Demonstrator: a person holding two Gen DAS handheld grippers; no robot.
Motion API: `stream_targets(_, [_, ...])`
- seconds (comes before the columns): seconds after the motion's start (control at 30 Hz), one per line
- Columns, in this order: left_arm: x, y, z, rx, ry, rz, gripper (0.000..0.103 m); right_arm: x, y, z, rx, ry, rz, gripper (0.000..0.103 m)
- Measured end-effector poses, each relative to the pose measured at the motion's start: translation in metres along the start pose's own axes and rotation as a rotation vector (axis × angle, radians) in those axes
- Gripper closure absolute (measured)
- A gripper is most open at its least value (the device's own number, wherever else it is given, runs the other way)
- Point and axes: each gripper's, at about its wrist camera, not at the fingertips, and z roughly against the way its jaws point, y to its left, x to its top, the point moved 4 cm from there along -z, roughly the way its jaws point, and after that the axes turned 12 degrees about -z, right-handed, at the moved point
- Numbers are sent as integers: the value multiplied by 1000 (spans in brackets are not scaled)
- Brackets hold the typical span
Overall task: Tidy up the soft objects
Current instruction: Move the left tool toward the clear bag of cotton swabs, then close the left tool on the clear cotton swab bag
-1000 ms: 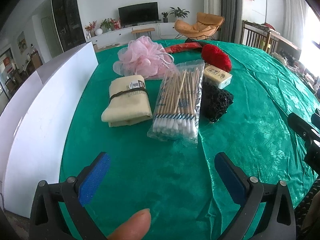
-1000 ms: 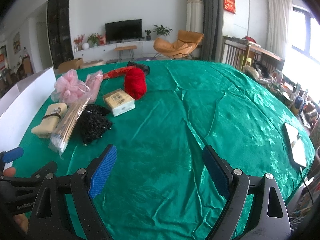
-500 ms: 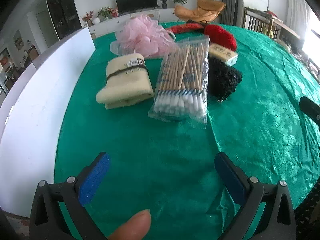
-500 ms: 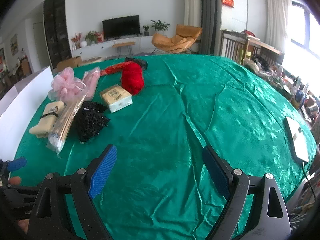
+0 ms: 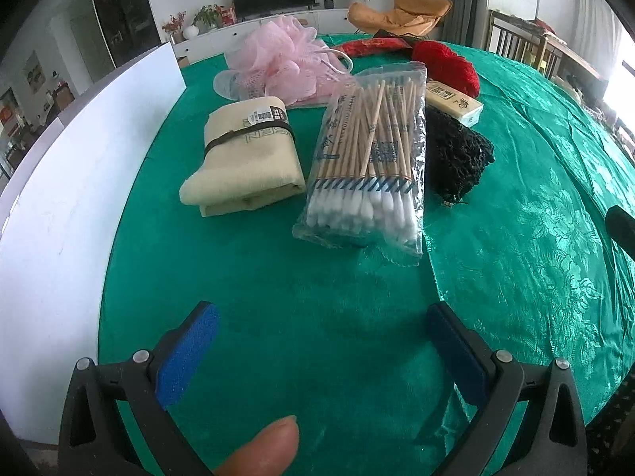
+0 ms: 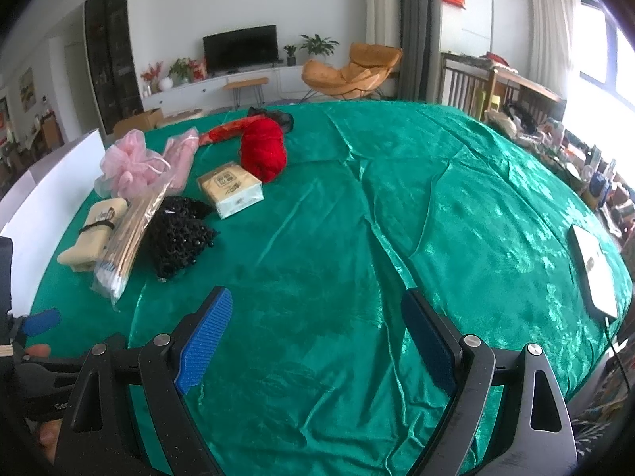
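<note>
Two grippers hang over a table draped in a shiny green cloth (image 5: 317,317), and both stand with their blue-padded fingers spread wide apart, nothing between them. At the bottom of the left wrist view a fingertip (image 5: 262,450) shows just under the left gripper (image 5: 321,351). The right gripper (image 6: 317,337) hovers above bare, wrinkled cloth, well apart from the soft things, which lie off to its left.

Just ahead of the left gripper lies a clear bag of cotton swabs (image 5: 367,170), white tips toward the camera. Touching its left edge is a folded cream towel (image 5: 248,160) bound with a dark band. On the bag's right sits a black net bundle (image 5: 456,156), partly tucked under the bag's edge. A white board (image 5: 79,182) stands upright along the table's left side.

Farther back, a pink mesh puff (image 5: 283,59) rests behind the towel and swabs. A small tissue pack (image 6: 230,189) lies beyond the black bundle, with a red yarn ball (image 6: 264,150) just behind it and a red strip of fabric (image 6: 222,133) at the rear. Near the table's right edge in the right wrist view lies a flat white device (image 6: 593,271).
</note>
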Motion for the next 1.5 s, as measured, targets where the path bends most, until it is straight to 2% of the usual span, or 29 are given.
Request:
stream_targets(0.43, [11, 7, -11, -38, 14, 23, 0, -7, 9, -13, 13, 64, 35, 14])
stream_targets(0.7, [44, 7, -30, -19, 9, -19, 0, -13, 12, -23, 4, 106, 55, 14])
stream_targets(0.9, [78, 18, -57, -74, 26, 13, 0, -15, 5, -31, 1, 149, 21, 14])
stream_targets(1.07, [102, 24, -74, -73, 5, 11, 0, -18, -5, -39, 8, 199, -31, 14])
stream_targets(1.2, [98, 25, -73, -56, -65, 16, 0, -19, -10, -43, 4, 227, -59, 14])
stream_targets(1.3, [97, 25, -72, -59, -67, 20, 0, -21, -3, -42, 3, 225, -27, 14])
stream_targets(1.5, [97, 25, -72, -56, -66, 20, 0, -32, 32, -42, 40, 229, 137, 14])
